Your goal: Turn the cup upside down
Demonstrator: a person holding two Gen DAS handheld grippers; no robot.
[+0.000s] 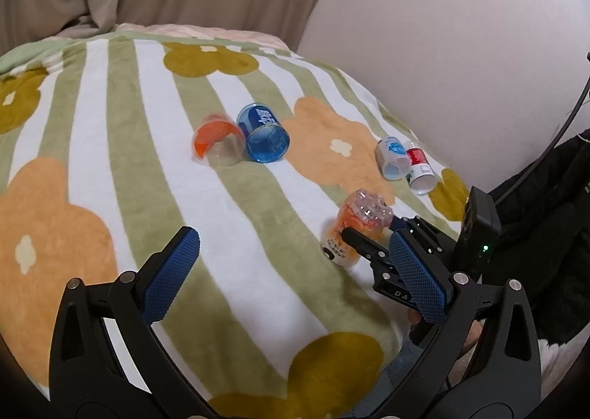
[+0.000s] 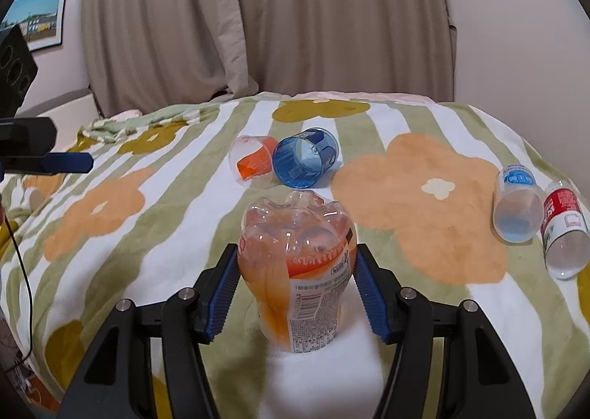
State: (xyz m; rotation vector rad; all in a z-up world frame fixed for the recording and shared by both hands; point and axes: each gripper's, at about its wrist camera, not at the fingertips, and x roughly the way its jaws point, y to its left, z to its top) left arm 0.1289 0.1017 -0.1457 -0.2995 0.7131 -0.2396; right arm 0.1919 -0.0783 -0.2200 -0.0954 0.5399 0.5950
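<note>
Currently: orange-labelled cup (image 2: 295, 271), base up, axis vertical, between right gripper (image 2: 295, 290) jaws, pads just beside its sides; left gripper (image 1: 295, 271) spread, empty, farther off.

"DAS" letters on right gripper (image 1: 368, 238) arm; cup labels too blurred to read

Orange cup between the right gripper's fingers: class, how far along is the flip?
Done: the orange cup stands base-up on the blanket. In hand: the right gripper brackets it, pads near its sides; contact unclear. Left: letting go. The left gripper is open and idle. Four other cups lie on their sides.
</note>
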